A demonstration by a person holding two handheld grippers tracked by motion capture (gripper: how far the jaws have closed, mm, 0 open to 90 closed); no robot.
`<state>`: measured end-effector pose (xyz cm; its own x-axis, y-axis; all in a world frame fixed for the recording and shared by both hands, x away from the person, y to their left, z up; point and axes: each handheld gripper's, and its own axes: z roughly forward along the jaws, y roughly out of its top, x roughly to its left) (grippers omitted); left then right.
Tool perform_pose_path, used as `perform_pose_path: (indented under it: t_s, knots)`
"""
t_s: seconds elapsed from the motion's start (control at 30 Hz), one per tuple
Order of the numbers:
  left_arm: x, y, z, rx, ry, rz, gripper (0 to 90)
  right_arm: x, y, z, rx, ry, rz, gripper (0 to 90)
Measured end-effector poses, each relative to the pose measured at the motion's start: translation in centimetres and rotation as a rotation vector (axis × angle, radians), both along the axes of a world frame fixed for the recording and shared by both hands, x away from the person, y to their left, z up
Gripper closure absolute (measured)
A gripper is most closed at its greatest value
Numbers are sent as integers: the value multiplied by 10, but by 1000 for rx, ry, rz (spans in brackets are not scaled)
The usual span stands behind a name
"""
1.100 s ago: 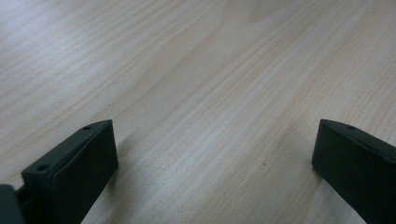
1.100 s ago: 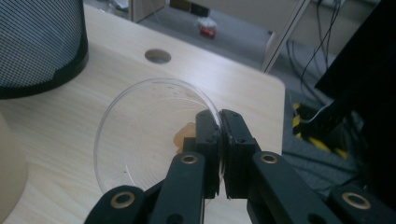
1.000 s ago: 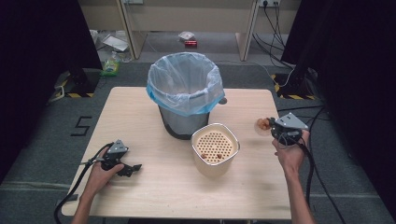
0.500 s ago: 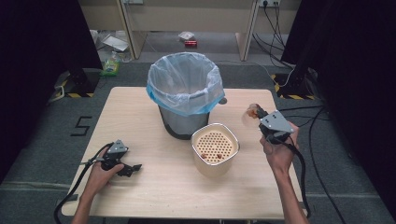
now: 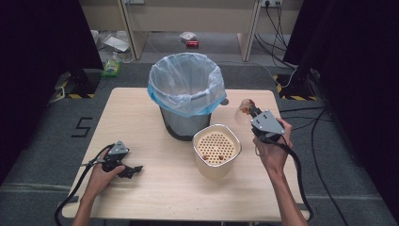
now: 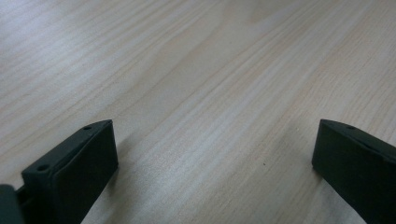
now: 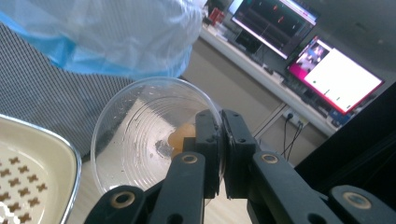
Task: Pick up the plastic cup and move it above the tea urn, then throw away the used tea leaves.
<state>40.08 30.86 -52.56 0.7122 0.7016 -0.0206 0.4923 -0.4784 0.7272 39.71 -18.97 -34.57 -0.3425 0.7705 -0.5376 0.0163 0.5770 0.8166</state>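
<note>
While the left gripper [image 5: 126, 168] is rested on the pale wooden table [image 5: 141, 108] with jaws wide apart, the right gripper [image 5: 249, 109] is held raised, its jaws pinching the rim of a clear plastic cup [image 7: 149, 135]. Something orange, possibly food, lies inside. Beside it are seen a blue-lined mesh bin [image 5: 186, 89] and a cream perforated container [image 5: 216, 149].

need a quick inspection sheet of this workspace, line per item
surface: wooden table, bare where the left gripper rests
job's things: lined bin behind the perforated white container; clear plastic cup, tilted, something orange inside
clutter: nothing seen on the table
grippers: left gripper open, on the table; right gripper raised, jaws clamped on the cup's rim
cables: one trails from each gripper; more on the floor, right
surroundings: litter on the floor beyond; monitors in the right gripper view
</note>
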Motion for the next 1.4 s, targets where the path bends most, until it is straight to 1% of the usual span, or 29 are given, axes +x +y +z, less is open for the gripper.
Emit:
perform_pose_path:
  t_s: [0.13, 0.37, 0.47, 0.5, 0.53, 0.57, 0.6, 0.63, 0.67, 0.7, 0.73, 0.77, 0.83, 0.9, 0.97, 1.0, 1.03, 1.07, 1.1, 1.13, 1.2, 1.27, 1.3, 1.4]
  knots:
    - [0, 0, 0, 0, 0, 0, 0, -3, 6, 3, 0, -13, 18, 867]
    - [0, 0, 0, 0, 0, 0, 0, -8, 16, 2, -31, -28, 44, 867]
    - [0, 0, 0, 0, 0, 0, 0, -11, 23, 2, -54, -45, 60, 867]
    - [0, 0, 0, 0, 0, 0, 0, -11, 23, 2, -54, -45, 60, 867]
    - [0, 0, 0, 0, 0, 0, 0, -13, 27, 1, -76, -65, 71, 867]
    - [0, 0, 0, 0, 0, 0, 0, -13, 27, 1, -76, -65, 71, 867]
    - [0, 0, 0, 1, 0, -1, 0, -15, 32, -2, -97, -78, 78, 865]
    - [0, 0, 0, 0, 0, 0, 0, -15, 33, -3, -105, -82, 81, 865]
    - [0, 0, 0, 0, 0, 0, 0, -16, 34, -4, -118, -96, 85, 865]
    - [0, 0, 0, 0, 0, 0, 0, -18, 36, -5, -125, -106, 83, 865]
    - [0, 0, 0, 0, 0, 0, 0, -18, 36, -5, -125, -106, 83, 865]
    - [0, 0, 0, 0, 0, 0, 0, -20, 40, -9, -155, -142, 84, 866]
    - [0, 0, 0, 1, 0, -1, 0, -23, 44, -12, -181, -167, 96, 866]
    - [0, 0, 0, 1, -1, -1, 0, -25, 49, -15, -250, -205, 115, 866]
    - [0, 0, 0, 1, -1, -1, 0, -27, 56, -19, -317, -233, 116, 866]
    - [0, 0, 0, 0, -1, 0, 0, -29, 61, -22, -363, -260, 122, 867]
    - [0, 0, 0, 0, -1, 0, 0, -29, 61, -22, -363, -260, 122, 867]
    - [0, 0, 0, 0, -1, 0, 0, -30, 63, -23, -396, -282, 123, 868]
    - [0, 0, 0, 0, -1, -1, 0, -33, 70, -27, -480, -341, 130, 870]
    - [0, 0, 0, 0, -1, 0, 0, -33, 71, -28, -493, -351, 133, 871]
    - [0, 0, 0, 0, -1, -1, 0, -34, 73, -30, -497, -355, 132, 872]
    - [0, 0, 0, 0, -1, -1, 0, -33, 74, -37, -539, -380, 127, 871]
    - [0, 0, 0, 0, -1, 0, 0, -34, 75, -39, -567, -398, 118, 872]
    - [0, 0, 0, 0, -1, 0, 0, -37, 77, -46, -625, -439, 116, 874]
